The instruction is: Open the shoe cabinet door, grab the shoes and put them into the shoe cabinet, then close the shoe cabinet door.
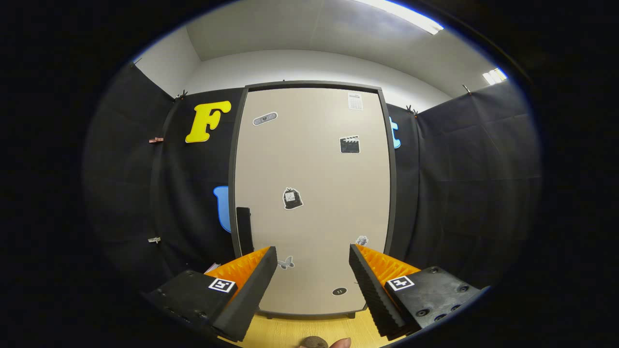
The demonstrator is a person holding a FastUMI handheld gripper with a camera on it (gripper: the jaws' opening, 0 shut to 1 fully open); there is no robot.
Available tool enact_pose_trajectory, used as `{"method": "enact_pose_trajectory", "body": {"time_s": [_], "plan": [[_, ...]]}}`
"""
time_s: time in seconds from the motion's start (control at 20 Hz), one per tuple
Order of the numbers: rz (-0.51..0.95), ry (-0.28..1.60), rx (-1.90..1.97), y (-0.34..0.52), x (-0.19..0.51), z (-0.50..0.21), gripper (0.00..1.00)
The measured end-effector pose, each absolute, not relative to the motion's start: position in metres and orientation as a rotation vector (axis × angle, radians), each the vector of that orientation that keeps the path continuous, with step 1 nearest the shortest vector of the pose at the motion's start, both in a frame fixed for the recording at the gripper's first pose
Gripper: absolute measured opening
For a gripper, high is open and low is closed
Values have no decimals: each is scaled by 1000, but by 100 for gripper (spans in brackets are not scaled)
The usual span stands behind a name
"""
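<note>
I am at the very start, by the look of it. The shoe cabinet stands straight ahead of me against the booth's black cloth wall, and its pale door sits flush in the dark frame, so I judge it shut and nothing yet done. My gripper is spread wide with nothing between the fingers; they frame the lower part of the door, which lies beyond them, not touching. On the door's left edge, low down and just past my left finger, is a dark upright handle; that is what I take to be my first target. A few small stickers dot the door, among them a clapperboard sticker up on the right. The cabinet rests on a light wooden floor. I see no shoes here, so I cannot tell where they wait. Left to do: open the door, fetch the shoes, place them inside, close up.
</note>
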State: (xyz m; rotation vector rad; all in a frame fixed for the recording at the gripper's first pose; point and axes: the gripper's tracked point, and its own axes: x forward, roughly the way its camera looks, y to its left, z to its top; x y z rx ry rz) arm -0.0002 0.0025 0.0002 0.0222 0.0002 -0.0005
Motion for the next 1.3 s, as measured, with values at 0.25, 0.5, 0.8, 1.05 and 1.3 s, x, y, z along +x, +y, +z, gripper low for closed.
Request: {"method": "enact_pose_trajectory", "body": {"time_s": [0.25, 0.5, 0.8, 1.05, 1.3], "plan": [[5, 2, 22, 11, -1, -2, 97], [58, 14, 72, 36, 11, -4, 97], [113, 58, 114, 90, 64, -16, 97], [114, 97, 148, 124, 114, -33, 97], [121, 116, 137, 151, 152, -54, 99]]}}
